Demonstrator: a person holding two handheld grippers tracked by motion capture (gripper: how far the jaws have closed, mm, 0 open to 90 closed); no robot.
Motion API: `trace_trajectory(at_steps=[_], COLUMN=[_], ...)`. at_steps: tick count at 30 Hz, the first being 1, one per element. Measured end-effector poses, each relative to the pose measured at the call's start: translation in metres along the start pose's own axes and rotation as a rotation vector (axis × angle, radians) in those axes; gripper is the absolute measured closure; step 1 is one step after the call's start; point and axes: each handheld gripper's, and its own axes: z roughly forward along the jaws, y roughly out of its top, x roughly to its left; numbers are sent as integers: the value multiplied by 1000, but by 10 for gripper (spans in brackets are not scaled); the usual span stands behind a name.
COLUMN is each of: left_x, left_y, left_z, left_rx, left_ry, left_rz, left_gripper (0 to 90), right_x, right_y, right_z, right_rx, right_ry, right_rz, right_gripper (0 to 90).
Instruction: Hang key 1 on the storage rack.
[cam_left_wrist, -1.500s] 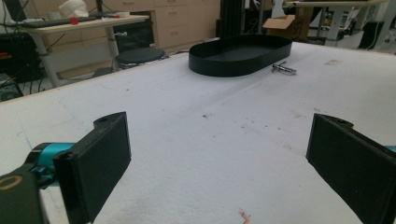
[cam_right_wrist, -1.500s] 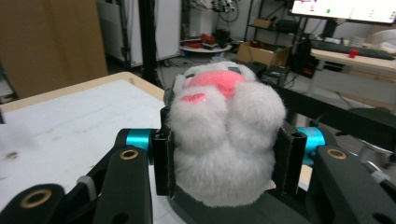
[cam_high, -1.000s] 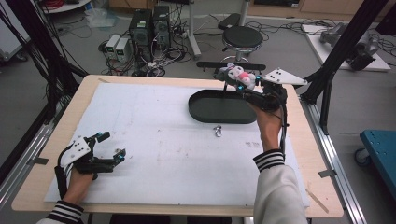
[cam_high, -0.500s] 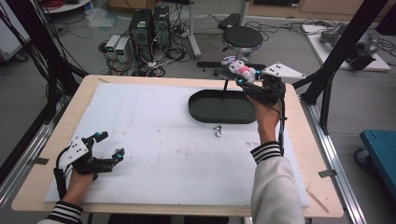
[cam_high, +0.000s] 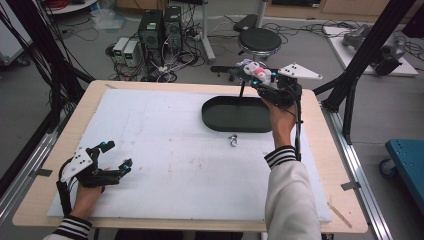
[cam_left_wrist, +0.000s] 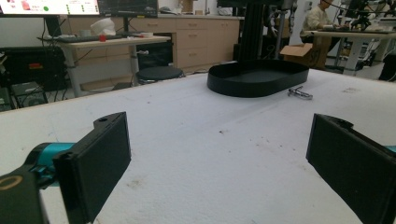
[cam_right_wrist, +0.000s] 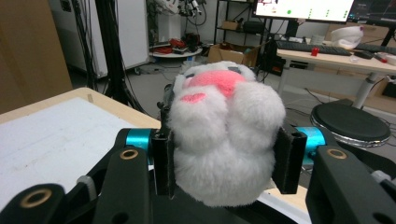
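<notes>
My right gripper (cam_high: 253, 78) is shut on a white plush paw toy (cam_high: 256, 73) with pink pads. It holds the toy in the air above the far right rim of a black oval tray (cam_high: 209, 111). In the right gripper view the plush paw toy (cam_right_wrist: 224, 116) bulges between the two black jaws of my right gripper (cam_right_wrist: 224, 156). A small metal piece (cam_high: 233, 140) lies on the white mat just in front of the tray. My left gripper (cam_high: 117, 155) rests at the mat's front left, open with nothing in it. In the left gripper view my left gripper (cam_left_wrist: 219, 158) looks toward the tray (cam_left_wrist: 256, 80) and the metal piece (cam_left_wrist: 299, 93).
The white mat (cam_high: 165, 150) covers most of the wooden table (cam_high: 345, 200). Beyond the far edge stand a black stool (cam_high: 260, 40) and computer boxes (cam_high: 160, 27) with cables on the floor. Black frame posts (cam_high: 365, 55) rise at the right and the left.
My right gripper has carried the plush paw a little toward the table's far edge and slightly left. The left gripper has stayed where it was.
</notes>
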Motion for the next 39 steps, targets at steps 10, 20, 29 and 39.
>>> trace_trajectory(at_steps=[10,20,29,39], left_x=[1,1,1,1], left_y=[0,0,0,0], left_z=[0,0,0,0], left_rx=[1,1,-1,-4], left_ry=[12,9,7,3], left_rz=[-16,-18,-20,-21], left_gripper=[68,68,68,68], right_x=[4,6,10,16], right_y=[3,0,-2,-4], right_z=[11,19,27,31], right_rx=[5,5,12,50], right_ry=[3,13,39,81], right_rz=[3,19,32,32], right_gripper=[527,527,527,527])
